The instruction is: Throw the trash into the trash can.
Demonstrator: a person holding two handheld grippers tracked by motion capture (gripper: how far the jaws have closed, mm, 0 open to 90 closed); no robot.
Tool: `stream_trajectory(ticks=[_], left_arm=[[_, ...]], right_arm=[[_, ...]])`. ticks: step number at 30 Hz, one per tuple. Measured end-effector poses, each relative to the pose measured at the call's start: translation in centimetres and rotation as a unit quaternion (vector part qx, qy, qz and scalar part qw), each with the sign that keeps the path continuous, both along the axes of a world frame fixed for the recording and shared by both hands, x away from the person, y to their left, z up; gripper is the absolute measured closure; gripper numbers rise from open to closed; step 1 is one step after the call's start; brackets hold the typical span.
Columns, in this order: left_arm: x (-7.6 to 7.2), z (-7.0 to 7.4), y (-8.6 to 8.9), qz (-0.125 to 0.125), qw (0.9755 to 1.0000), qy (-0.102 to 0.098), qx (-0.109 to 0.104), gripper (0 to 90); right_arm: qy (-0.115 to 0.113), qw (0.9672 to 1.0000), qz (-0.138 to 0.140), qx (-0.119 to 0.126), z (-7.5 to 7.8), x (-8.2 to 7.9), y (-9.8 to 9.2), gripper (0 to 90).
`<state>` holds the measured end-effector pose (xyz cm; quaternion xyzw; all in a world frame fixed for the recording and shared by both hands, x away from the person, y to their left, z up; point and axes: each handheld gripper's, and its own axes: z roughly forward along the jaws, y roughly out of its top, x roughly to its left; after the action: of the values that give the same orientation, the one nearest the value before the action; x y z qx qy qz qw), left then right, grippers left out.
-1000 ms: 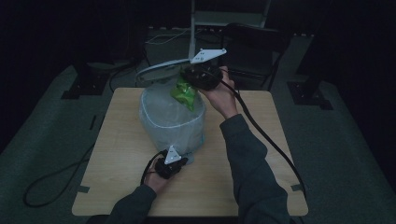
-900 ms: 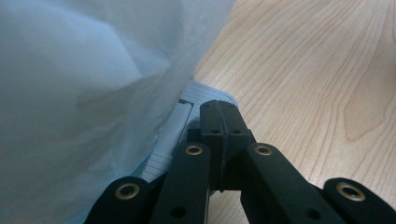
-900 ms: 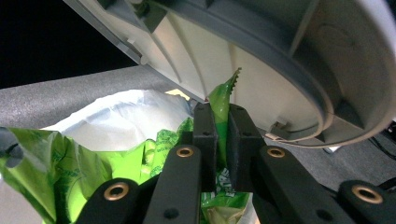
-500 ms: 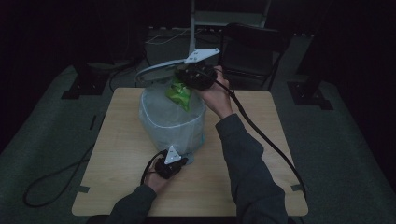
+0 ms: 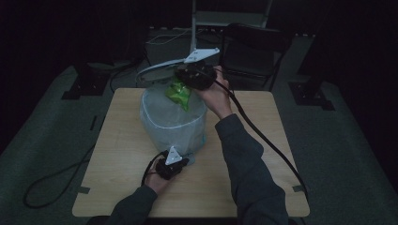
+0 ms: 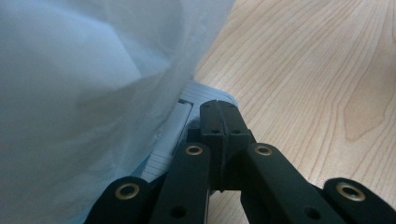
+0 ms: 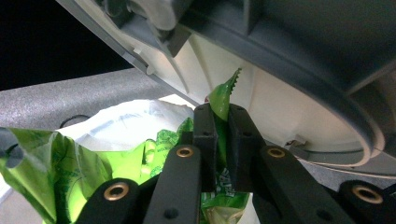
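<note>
A pale bin (image 5: 173,124) lined with a white bag (image 6: 84,93) stands on the wooden table (image 5: 117,150), its round lid (image 5: 155,70) raised at the back. My right gripper (image 5: 182,83) hovers over the bin's mouth, shut on a crinkled green wrapper (image 5: 178,93). In the right gripper view the jaws (image 7: 220,116) pinch a jagged corner of the wrapper (image 7: 70,163) just below the lid's underside (image 7: 289,70). My left gripper (image 5: 182,158) sits low at the bin's near foot, shut, with its tips (image 6: 219,109) over a pale ribbed pedal (image 6: 177,126).
The right gripper's thick black cable (image 5: 263,140) trails across the table's right half. A dark chair (image 5: 253,42) and a stand (image 5: 195,18) are behind the table, and black floor stands sit at both sides. Bare wood (image 6: 317,70) lies right of the left gripper.
The right gripper with the green wrapper has shifted slightly left over the bin's mouth. The left gripper has stayed at the bin's foot.
</note>
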<state>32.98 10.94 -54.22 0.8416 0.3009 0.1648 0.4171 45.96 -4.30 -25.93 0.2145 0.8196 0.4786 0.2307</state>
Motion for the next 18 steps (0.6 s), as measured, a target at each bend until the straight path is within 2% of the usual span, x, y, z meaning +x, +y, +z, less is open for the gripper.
stream_trajectory(ticks=[6,11,18], left_arm=[[0.0,0.0,0.0,0.0,1.0,0.0,0.0,90.0],[0.0,0.0,0.0,0.0,1.0,0.0,0.0,90.0],[0.0,0.0,0.0,0.0,1.0,0.0,0.0,90.0]], right_arm=[[0.001,1.0,-0.003,0.002,-0.05,0.11,0.05,82.5],[0.002,1.0,-0.001,0.006,-0.05,0.09,0.0,73.8],[-0.002,1.0,0.002,0.0,0.14,-0.26,-0.14,70.3]])
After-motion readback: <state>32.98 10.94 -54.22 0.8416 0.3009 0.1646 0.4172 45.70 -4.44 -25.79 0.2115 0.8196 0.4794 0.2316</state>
